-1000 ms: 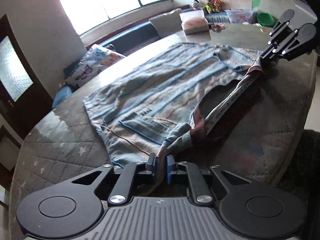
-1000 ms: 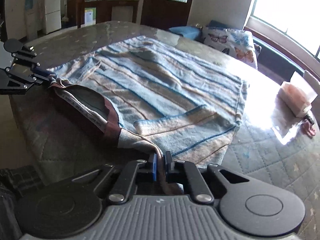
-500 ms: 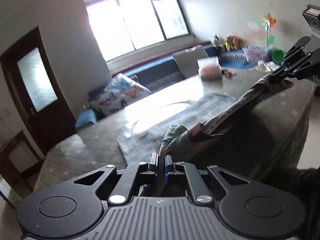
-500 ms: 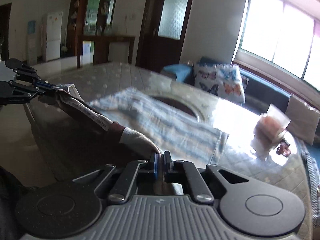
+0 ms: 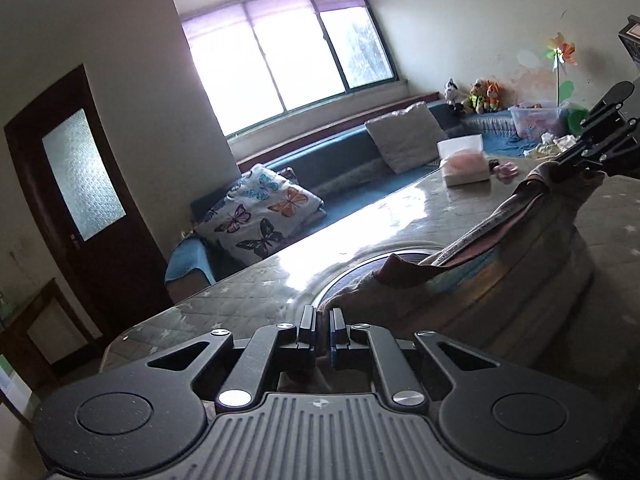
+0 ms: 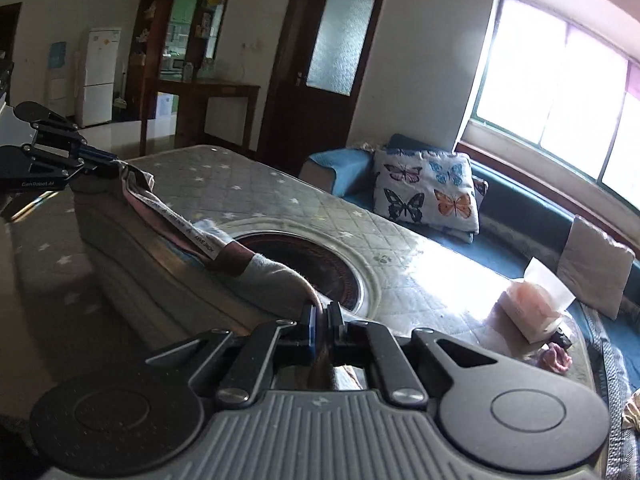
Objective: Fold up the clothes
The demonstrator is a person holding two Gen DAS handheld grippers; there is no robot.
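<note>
Against the frame one second back: the striped garment lay flat on the table then; we now see it lifted clear, hanging between the two grippers, and the recessed dark disc [image 6: 316, 264] in the table's middle, covered before, is exposed.

Left gripper [image 5: 322, 326]: jaws nearly together, pinching a grey shoulder edge of the striped garment [image 5: 472, 280]. Right gripper [image 6: 320, 318]: jaws nearly together, pinching the opposite shoulder edge. In the left view we see the right gripper at the far right, above the table edge; in the right view the left gripper sits at the far left, likewise above the edge.

Garment: soft knit, pale blue with tan stripes, dull from the back side. The neckline band [image 6: 176, 216] is maroon with a white printed tape inside, stretched taut in a shallow sag from one gripper to the other. The body drapes below it in front of the table's near edge; we cannot tell whether the hem touches the table.

Table [image 6: 248, 192]: round, with a quilted grey cover bearing pale stars under a glossy clear sheet, glare near the window side. On the table's far side: a tissue box [image 6: 532, 312], soft plastic wrap, pinkish. Beyond the table, a butterfly-print cushion [image 5: 260, 220] on the blue bench
</note>
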